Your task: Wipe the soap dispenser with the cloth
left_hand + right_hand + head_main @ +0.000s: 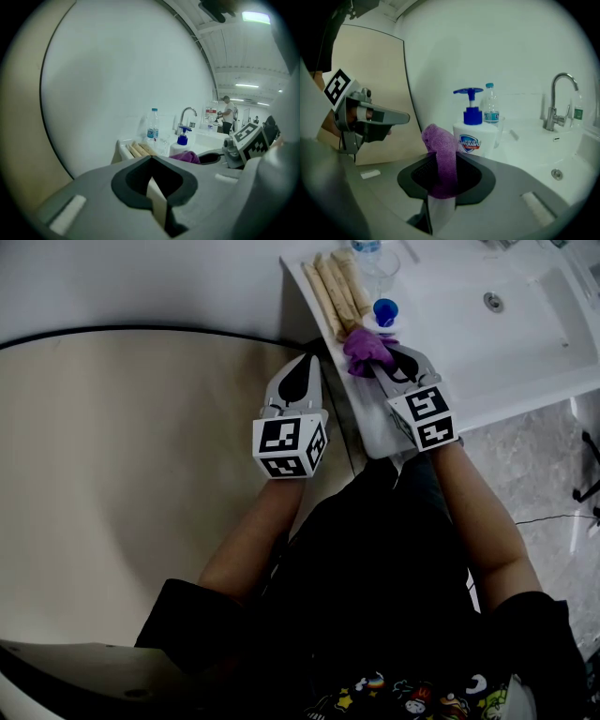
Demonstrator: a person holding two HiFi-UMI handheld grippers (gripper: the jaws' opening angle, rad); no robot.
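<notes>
A white soap dispenser [478, 136] with a blue pump [385, 311] stands on the white counter beside the sink. My right gripper [380, 357] is shut on a purple cloth [443, 154], which bunches up just in front of the dispenser; in the head view the purple cloth [366, 348] lies right against its base. Whether the cloth touches the bottle is unclear. My left gripper [306, 367] hangs shut and empty to the left of the counter edge. The dispenser [182, 143] and the cloth [187, 157] also show ahead in the left gripper view.
Rolled beige towels [333, 287] lie on the counter left of the dispenser. A water bottle [491, 112] and a clear glass [384, 263] stand behind it. The sink basin [525, 315] with a chrome tap [555, 105] is to the right. A curved beige panel [122, 474] fills the left.
</notes>
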